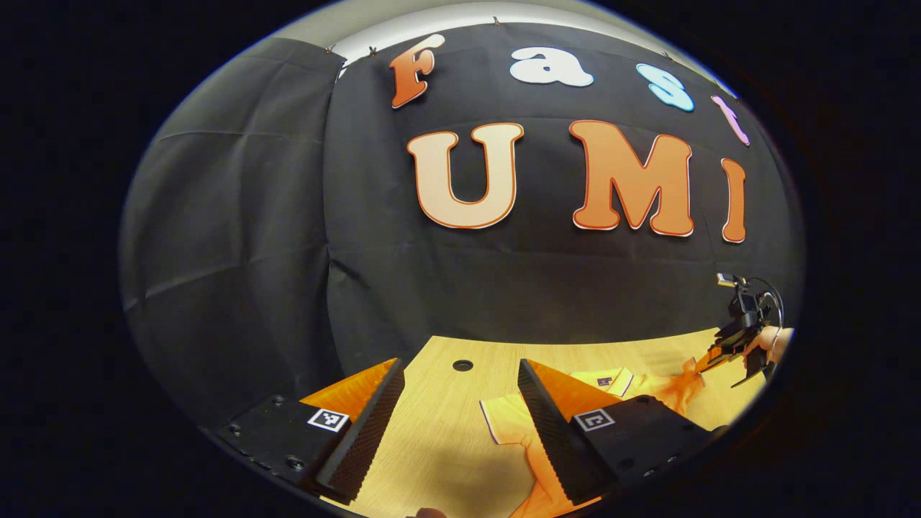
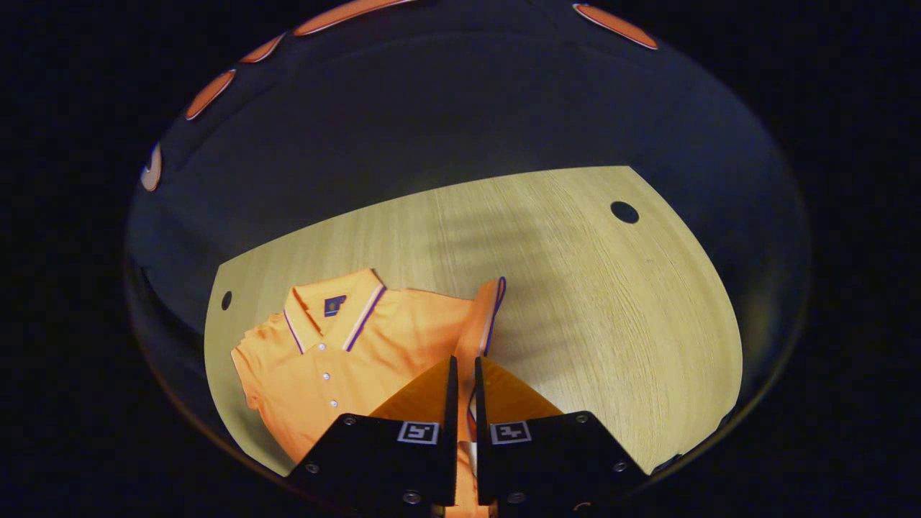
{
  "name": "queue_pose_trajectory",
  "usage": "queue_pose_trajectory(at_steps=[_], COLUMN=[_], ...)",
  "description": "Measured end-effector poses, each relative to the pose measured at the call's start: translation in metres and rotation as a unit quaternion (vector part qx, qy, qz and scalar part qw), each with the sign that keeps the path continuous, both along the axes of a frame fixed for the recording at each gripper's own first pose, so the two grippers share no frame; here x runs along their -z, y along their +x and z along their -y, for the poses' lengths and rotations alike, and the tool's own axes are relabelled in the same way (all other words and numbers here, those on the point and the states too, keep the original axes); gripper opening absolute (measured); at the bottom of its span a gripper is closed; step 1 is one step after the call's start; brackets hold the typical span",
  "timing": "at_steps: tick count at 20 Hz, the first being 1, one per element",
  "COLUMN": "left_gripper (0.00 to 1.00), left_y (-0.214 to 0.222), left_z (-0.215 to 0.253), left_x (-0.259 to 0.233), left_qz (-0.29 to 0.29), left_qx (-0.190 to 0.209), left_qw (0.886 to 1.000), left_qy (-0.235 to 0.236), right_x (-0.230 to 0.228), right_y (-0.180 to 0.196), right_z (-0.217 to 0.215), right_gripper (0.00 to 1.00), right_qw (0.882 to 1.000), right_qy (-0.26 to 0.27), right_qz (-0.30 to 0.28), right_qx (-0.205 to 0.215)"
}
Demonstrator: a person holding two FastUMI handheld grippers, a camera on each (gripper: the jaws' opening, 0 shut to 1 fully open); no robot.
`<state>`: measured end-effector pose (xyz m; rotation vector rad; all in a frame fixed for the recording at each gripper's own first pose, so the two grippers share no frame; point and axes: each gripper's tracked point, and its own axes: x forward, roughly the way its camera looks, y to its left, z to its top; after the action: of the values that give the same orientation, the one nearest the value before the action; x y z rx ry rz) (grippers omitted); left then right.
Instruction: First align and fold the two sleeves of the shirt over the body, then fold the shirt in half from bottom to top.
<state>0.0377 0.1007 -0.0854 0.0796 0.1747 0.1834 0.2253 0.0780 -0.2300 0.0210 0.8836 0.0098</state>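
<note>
On the wooden table [image 2: 575, 288], right gripper [image 2: 464, 381] pinches the shirt's [image 2: 360, 352] sleeve [image 2: 481, 316]; left gripper [image 1: 460, 417] gapes.

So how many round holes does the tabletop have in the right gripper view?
2. One hole sits far right on the table; the other hole is at the left edge, beyond the shirt collar. Others may be hidden under the shirt or the right claw.
</note>
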Motion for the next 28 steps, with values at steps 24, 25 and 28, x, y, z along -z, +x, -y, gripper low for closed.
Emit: queue_pose_trajectory(at_steps=[24,25,28], left_gripper=[0.98,0.98,0.99], left_y=[0.047,0.053,0.074], left_z=[0.023,0.029,0.029], left_x=[0.074,0.083,0.128], left_qz=[-0.122,-0.14,-0.227], left_qx=[0.109,0.112,0.106], left_qw=[0.983,0.979,0.96], left_qy=[-0.079,-0.093,-0.123], right_x=[-0.034,-0.042,-0.058], right_y=[-0.067,-0.071,-0.08], right_z=[-0.046,-0.042,-0.035], right_gripper=[0.99,0.99,0.99], right_qw=[0.991,0.99,0.987], right_qy=[0.051,0.054,0.077], right_qz=[0.104,0.112,0.117], right_qx=[-0.07,-0.071,-0.08])
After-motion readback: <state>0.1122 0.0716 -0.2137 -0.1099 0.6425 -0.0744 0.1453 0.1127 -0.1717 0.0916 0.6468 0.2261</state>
